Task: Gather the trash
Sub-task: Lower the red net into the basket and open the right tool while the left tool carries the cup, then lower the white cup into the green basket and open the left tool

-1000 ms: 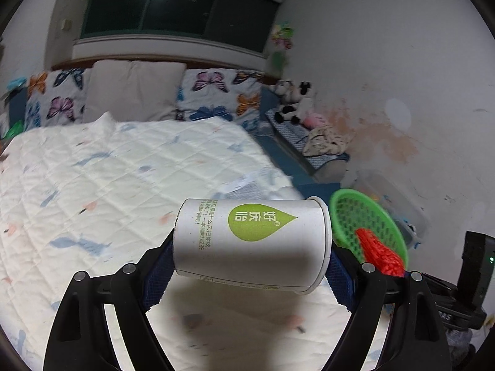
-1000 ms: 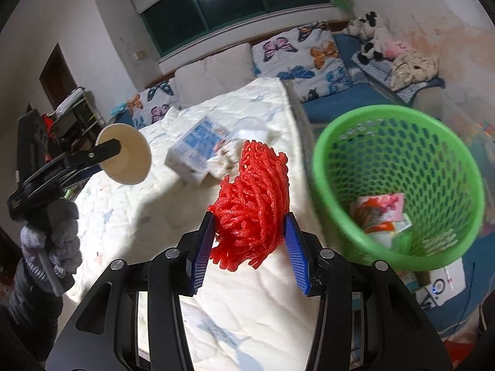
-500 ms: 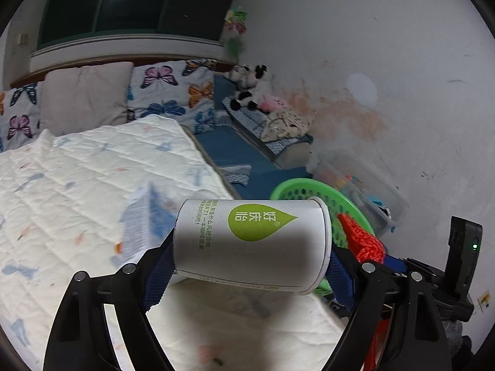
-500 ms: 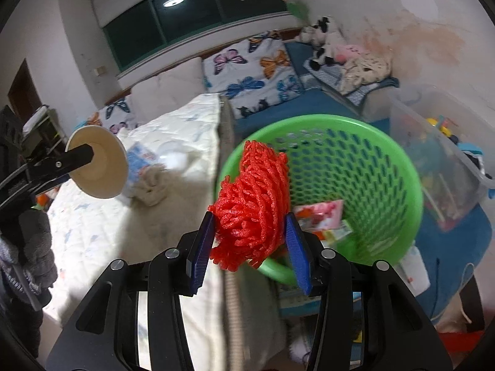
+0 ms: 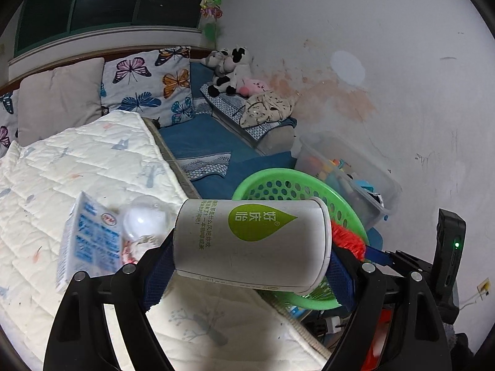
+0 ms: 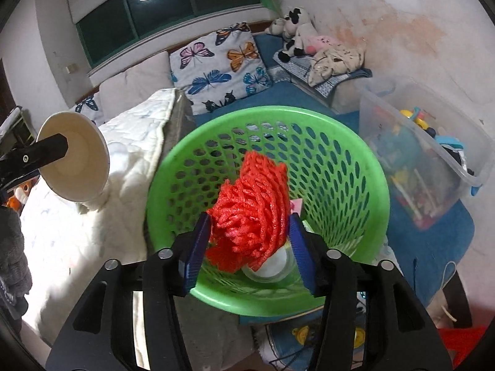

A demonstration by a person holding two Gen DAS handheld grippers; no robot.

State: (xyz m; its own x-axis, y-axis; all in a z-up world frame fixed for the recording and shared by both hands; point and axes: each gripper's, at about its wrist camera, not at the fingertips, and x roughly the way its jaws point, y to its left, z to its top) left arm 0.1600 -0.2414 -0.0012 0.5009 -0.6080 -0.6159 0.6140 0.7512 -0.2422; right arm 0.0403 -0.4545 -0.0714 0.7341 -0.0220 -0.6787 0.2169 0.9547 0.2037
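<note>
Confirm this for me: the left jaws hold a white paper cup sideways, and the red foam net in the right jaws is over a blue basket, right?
Not quite. The basket is green, not blue, as the right wrist view shows. The rest holds: the paper cup lies sideways in the left jaws, and the red foam net is over the basket.

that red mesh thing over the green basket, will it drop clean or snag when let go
The red foam net looks soft and very light, so it will probably fall slowly. Its open weave bulges between the pads of the right tool, whose jaws are opening, so it may cling briefly. It hangs over the green basket, so it should land inside.
</note>
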